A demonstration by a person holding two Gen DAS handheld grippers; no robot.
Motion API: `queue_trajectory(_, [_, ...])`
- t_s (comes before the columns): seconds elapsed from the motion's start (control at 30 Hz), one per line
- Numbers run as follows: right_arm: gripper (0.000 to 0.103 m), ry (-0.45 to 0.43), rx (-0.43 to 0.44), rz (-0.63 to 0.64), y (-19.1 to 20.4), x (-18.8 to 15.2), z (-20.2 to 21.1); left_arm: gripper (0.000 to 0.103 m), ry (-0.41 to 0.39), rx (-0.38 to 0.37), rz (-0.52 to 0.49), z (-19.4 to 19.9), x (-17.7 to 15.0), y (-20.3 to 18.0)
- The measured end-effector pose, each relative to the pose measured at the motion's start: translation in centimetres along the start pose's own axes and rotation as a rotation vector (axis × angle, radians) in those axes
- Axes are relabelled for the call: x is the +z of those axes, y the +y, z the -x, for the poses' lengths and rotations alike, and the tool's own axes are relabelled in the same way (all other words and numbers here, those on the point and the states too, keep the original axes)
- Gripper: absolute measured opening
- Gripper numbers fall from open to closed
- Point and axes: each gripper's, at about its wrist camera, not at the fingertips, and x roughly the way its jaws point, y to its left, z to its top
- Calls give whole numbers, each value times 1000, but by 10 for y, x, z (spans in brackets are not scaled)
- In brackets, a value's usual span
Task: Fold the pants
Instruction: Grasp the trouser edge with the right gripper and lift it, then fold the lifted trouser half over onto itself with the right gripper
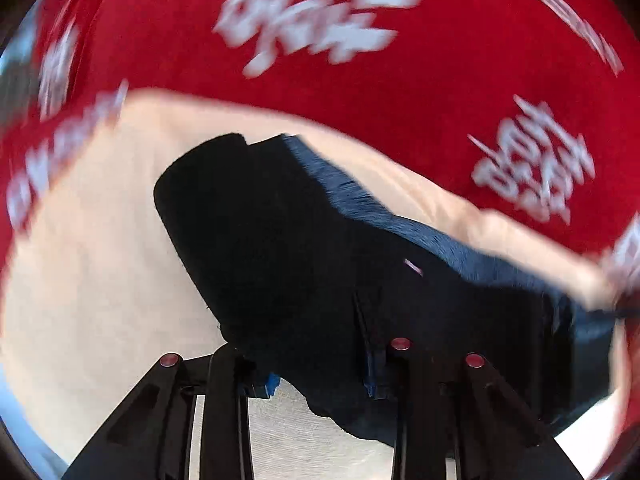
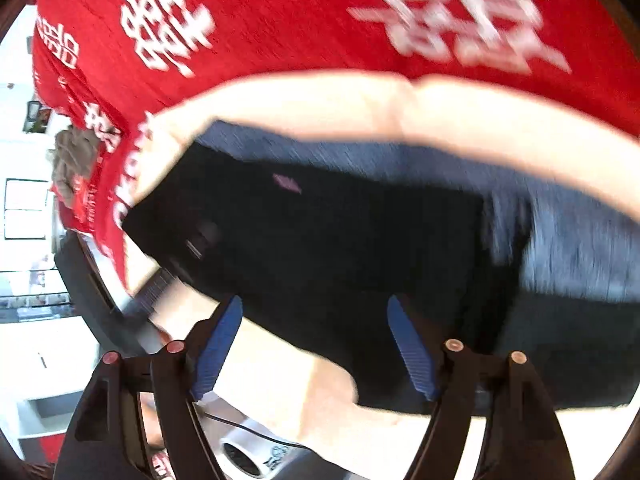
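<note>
The dark navy pants (image 1: 320,248) lie partly folded on a cream cloth (image 1: 88,264). My left gripper (image 1: 316,376) is close over their near edge. Its jaws stand apart and the fabric hides the blue-padded fingertips, so I cannot tell if it grips. In the right wrist view the pants (image 2: 340,240) fill the middle, with a small pink label (image 2: 286,183) on top. My right gripper (image 2: 316,344) is open, with blue pads (image 2: 218,350) spread over the near edge of the pants and nothing between them. Both views are motion-blurred.
A red cover with white characters (image 1: 360,92) spreads under the cream cloth; it also shows in the right wrist view (image 2: 280,32). A dark curved edge (image 2: 80,276) and a white device with a cable (image 2: 256,452) sit at the lower left of the right wrist view.
</note>
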Motion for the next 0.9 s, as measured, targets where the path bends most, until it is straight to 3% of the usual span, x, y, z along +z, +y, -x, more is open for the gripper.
queue_trajectory(0.1, [81,77,24,81,37,42,-6,32,-43,47,-121,8,-2,-23])
queue_trajectory(0.2, [81,164,17,173,82,75,-24,32,-60,69,-176,11,-3,-33])
queue_trajectory(0.3, [83,234,19,248,122,89,-44,32,-71,93,-223,13,-5,-40])
queue_trajectory(0.4, [85,386,-54,330,155,93,-84,32,-86,109,-256,17,-6,-46])
queue_trajectory(0.53, [85,515,-178,371,162,88,-123,32,-105,122,-282,24,-7,-52])
queue_trajectory(0.57, [84,515,-192,375,159,86,-125,32,-104,126,-287,25,-7,-55])
queue_trajectory(0.6, [64,503,-196,379,154,85,-123,32,-98,129,-290,26,-8,-56])
queue_trajectory(0.63, [33,474,-199,387,151,86,-117,32,-79,130,-285,25,-6,-56])
queue_trajectory(0.67, [23,441,-167,372,144,86,-106,32,-79,117,-281,27,-6,-57])
queue_trajectory(0.9, [19,198,67,256,78,61,-2,32,-148,19,-381,70,0,-111])
